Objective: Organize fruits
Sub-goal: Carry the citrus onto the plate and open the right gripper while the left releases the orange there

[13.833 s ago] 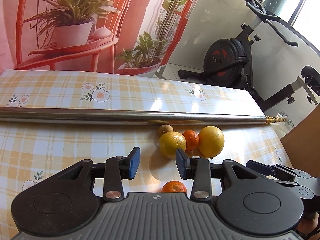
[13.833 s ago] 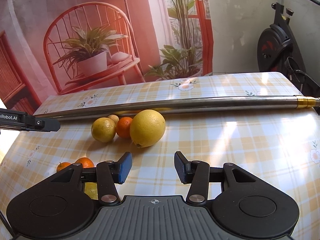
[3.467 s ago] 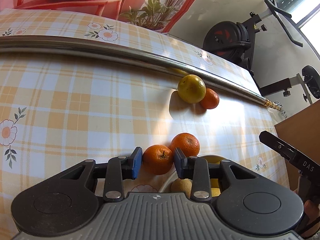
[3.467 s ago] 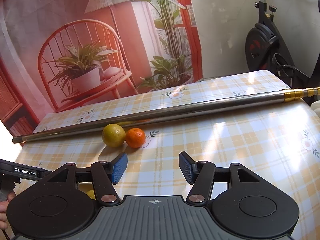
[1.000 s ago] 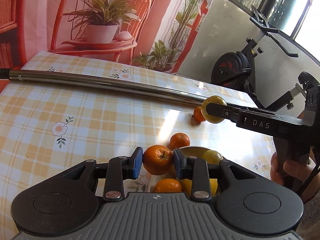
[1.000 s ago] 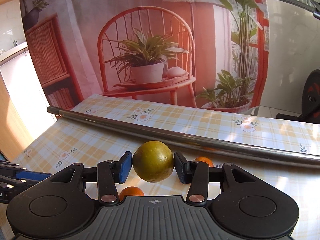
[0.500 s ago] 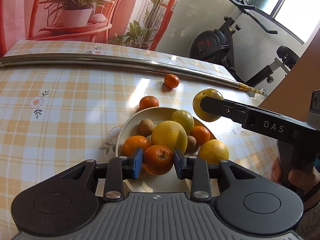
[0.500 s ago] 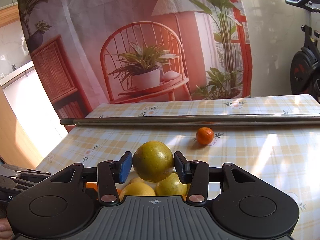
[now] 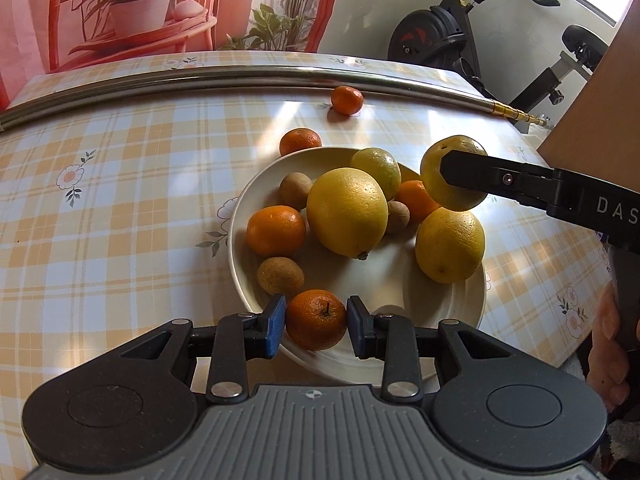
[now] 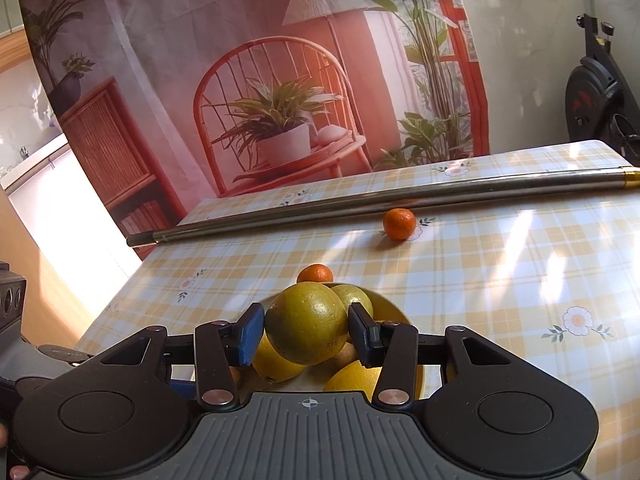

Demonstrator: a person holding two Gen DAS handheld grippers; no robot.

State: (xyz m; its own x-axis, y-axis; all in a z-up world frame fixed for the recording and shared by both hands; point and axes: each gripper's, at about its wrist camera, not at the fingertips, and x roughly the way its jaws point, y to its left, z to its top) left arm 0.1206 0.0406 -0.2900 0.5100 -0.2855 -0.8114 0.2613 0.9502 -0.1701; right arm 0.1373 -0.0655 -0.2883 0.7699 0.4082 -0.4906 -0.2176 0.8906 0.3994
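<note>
Both my tongs are clamped on fruit over the plate (image 9: 240, 216): left tongs (image 9: 316, 326) grip a mandarin (image 9: 316, 320) at its 6 o'clock rim, right tongs (image 10: 306, 334) a greenish citrus (image 10: 306, 328), seemingly clear of the pile. Next, lower and release.

Surface (image 9: 120, 208): yellow-white check with small flower prints. Plate (image 9: 400, 288): cream. Held mandarin (image 9: 316, 320): orange, green stem. Held citrus (image 10: 306, 330): yellow-green. Gripper pads (image 9: 276, 326): blue. Pole (image 10: 360, 210): silver, gold tip.
</note>
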